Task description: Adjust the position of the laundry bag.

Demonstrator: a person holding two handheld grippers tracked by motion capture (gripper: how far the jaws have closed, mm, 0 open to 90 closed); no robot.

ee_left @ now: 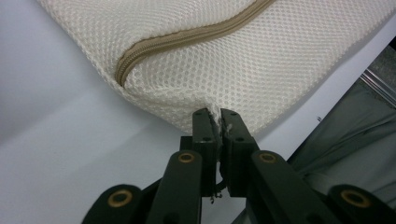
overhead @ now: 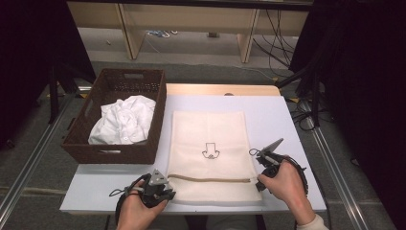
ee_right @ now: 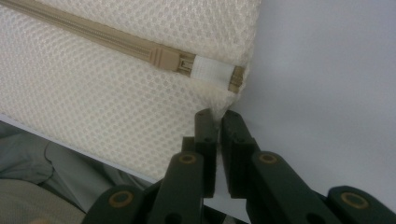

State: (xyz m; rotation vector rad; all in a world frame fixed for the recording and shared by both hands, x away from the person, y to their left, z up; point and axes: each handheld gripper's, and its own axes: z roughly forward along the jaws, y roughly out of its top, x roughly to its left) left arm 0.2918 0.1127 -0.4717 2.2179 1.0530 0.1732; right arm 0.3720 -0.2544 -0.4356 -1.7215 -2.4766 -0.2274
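Observation:
A cream mesh laundry bag (overhead: 209, 148) lies flat on the white table (overhead: 277, 115), with a tan zipper (overhead: 210, 179) running across near its front edge and a small black drawing in the middle. My left gripper (overhead: 168, 190) is shut on the bag's near left edge; in the left gripper view its jaws pinch the mesh (ee_left: 218, 117) just below the zipper's end (ee_left: 122, 70). My right gripper (overhead: 261, 178) is shut on the bag's near right corner; in the right gripper view the mesh (ee_right: 218, 113) sits between the jaws, close to the zipper pull (ee_right: 161, 58).
A dark wicker basket (overhead: 158, 120) stands at the table's left, holding crumpled white clothing (overhead: 124, 120). A wooden strip (overhead: 220, 89) borders the table's far edge. Cables lie on the floor beyond. The person's lap shows below the table's front edge.

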